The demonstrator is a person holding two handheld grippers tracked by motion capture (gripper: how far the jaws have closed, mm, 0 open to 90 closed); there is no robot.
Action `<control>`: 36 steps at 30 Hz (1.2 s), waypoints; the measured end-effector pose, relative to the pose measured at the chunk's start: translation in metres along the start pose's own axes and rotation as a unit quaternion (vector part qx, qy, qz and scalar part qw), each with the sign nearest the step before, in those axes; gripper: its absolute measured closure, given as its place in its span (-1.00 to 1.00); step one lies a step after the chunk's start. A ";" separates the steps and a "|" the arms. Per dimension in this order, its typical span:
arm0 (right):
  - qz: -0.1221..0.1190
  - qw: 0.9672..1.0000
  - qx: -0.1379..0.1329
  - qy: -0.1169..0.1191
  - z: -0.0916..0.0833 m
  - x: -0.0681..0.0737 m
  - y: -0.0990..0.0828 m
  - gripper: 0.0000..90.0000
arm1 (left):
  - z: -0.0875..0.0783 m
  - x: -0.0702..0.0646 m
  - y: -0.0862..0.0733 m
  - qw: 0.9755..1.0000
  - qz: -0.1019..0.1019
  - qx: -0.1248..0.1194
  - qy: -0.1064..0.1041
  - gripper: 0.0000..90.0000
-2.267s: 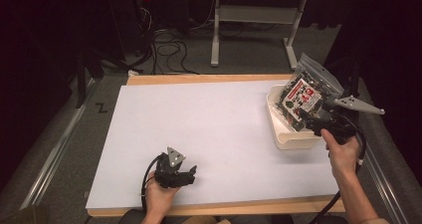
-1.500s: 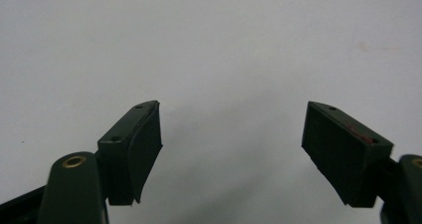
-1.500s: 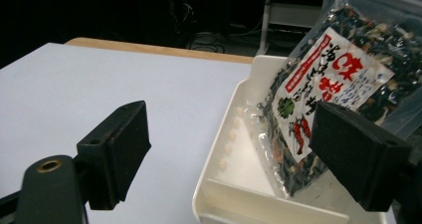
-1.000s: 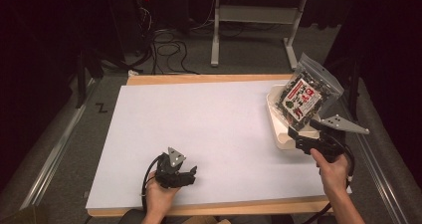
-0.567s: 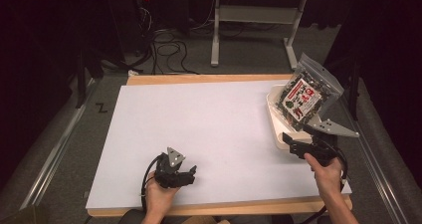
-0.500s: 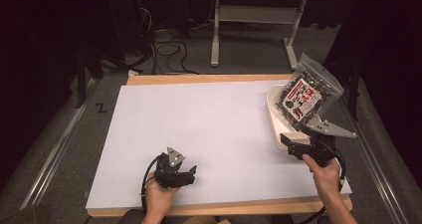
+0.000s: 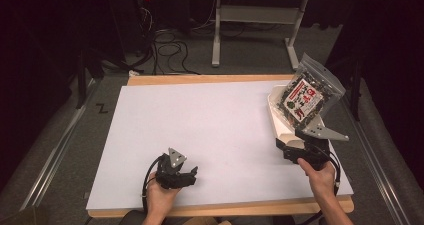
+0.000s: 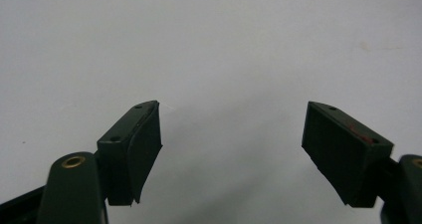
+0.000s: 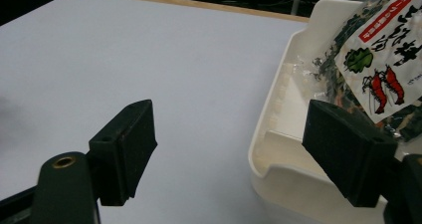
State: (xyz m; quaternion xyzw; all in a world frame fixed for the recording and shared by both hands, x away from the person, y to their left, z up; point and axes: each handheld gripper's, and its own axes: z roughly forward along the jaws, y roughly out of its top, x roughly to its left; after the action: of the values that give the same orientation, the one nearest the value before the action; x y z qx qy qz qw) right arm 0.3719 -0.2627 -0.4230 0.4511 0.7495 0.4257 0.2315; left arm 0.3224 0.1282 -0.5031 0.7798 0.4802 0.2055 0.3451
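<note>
While left hand-held gripper (image 7: 192,174) idles at 7 o'clock of bench (image 7: 210,130), jaws wide, nothing between, pads just above bare white sheet: parked clear of work. Right hand-held gripper (image 7: 286,146) at 4 o'clock, jaws wide but just closing slightly, nothing gripped; near corner of tray (image 9: 278,149) sits between them, likely lining up to take rim. Tray at 3 o'clock edge. Snack bag (image 7: 307,97) leans tilted in tray, top poking above far wall, so tray carries it.

Lab or test room: white-topped desk (image 7: 210,130) ringed by dark curtains, loose cables (image 7: 165,40) on grey carpet, metal frame legs (image 7: 216,35) behind.
</note>
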 end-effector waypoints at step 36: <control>0.007 0.997 0.060 0.052 0.045 0.016 -0.016 -0.44 | 0.001 -0.001 0.000 1.000 0.002 0.001 -0.003 -0.47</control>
State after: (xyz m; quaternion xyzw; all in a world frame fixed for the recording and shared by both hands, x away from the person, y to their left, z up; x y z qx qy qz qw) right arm 0.3889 -0.2336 -0.4601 0.4468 0.7814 0.4046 0.1616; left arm 0.3227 0.1274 -0.5034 0.7814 0.4781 0.2034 0.3456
